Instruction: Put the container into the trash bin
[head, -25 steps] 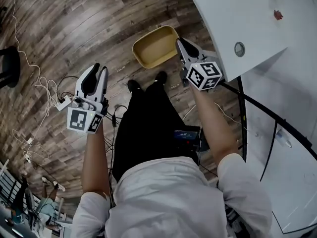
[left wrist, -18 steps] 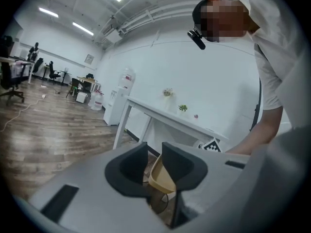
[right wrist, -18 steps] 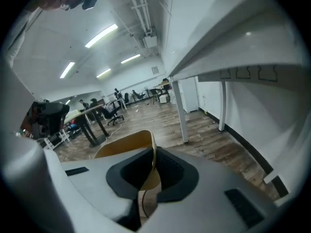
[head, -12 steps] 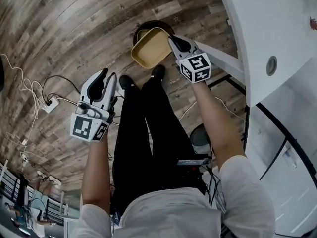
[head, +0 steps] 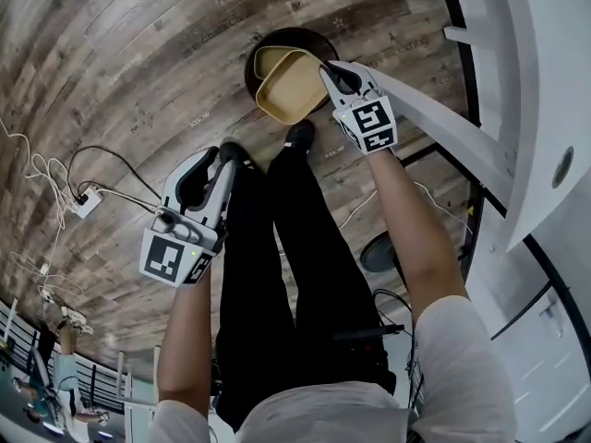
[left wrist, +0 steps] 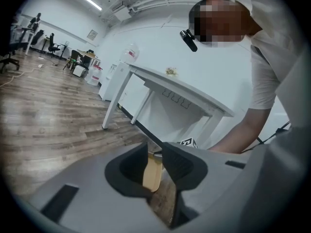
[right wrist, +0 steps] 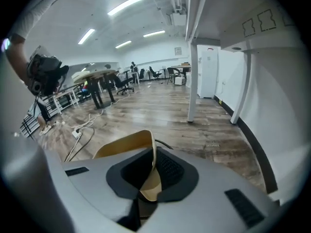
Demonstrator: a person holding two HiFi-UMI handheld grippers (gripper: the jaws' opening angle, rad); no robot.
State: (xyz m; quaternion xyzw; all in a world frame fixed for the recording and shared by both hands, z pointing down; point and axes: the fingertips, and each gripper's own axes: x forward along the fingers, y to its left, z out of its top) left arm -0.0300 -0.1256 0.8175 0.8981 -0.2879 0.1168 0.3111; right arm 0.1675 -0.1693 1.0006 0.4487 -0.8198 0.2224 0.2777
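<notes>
A shallow tan container (head: 288, 89) hangs tilted over the round dark trash bin (head: 268, 40) on the wooden floor. My right gripper (head: 332, 74) is shut on the container's near rim; in the right gripper view the thin wall (right wrist: 124, 144) runs between the pads of that right gripper (right wrist: 153, 166). My left gripper (head: 226, 152) is lower left of the bin, beside the person's legs, slightly open with nothing in it. Through the gap of that left gripper (left wrist: 154, 152) I see the distant container (left wrist: 153, 174) edge-on.
A white table leg and frame (head: 434, 109) run close along the right of the bin. The person's shoes (head: 297, 137) stand just before the bin. Cables and a power strip (head: 85, 201) lie on the floor to the left. A dark round base (head: 379, 252) sits under the table.
Both grippers have sunk toward the floor. The container, still in the right gripper, now hangs over the trash bin, which has come fully into view.
</notes>
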